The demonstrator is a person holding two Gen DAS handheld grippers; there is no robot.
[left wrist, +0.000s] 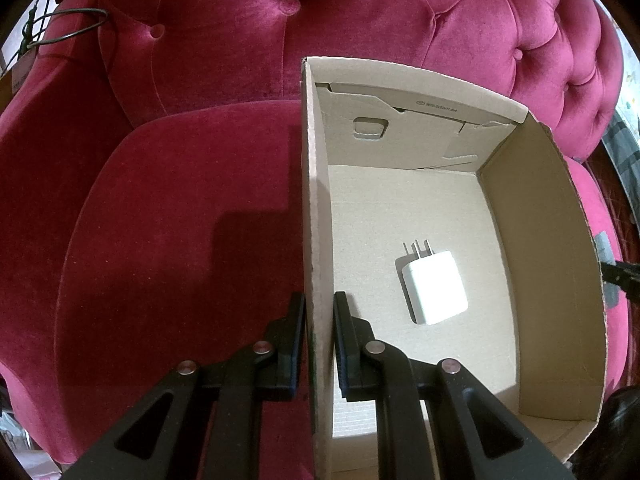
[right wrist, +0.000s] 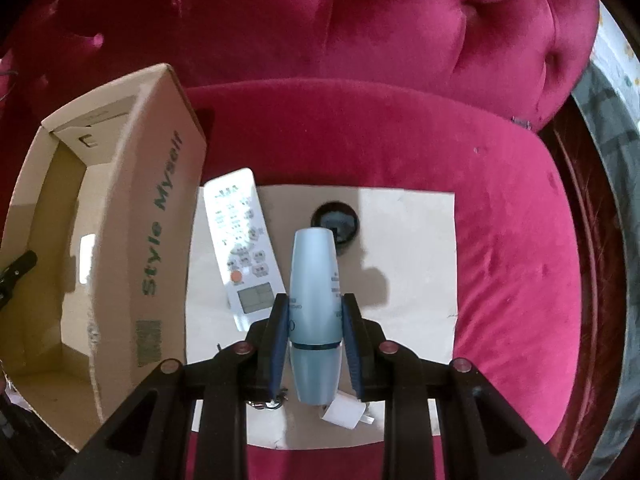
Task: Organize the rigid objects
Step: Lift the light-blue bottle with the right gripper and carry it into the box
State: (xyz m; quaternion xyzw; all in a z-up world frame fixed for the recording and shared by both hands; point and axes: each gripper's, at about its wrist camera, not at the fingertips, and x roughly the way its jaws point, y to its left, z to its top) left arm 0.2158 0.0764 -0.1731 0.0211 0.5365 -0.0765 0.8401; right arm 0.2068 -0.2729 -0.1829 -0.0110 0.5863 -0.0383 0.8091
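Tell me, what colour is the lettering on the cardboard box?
Green, on the cardboard box, clearest in the right wrist view.

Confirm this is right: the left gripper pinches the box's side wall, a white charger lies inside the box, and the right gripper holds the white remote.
Wrong on one point. The right gripper holds the pale blue bottle; the white remote lies on the cardboard sheet, as the right wrist view shows. The rest stands.

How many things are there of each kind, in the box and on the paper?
White chargers: 2, one in the cardboard box, one on the paper
Remote control: 1
Blue bottle, held in the right gripper: 1
Black round thing: 1
Total: 5
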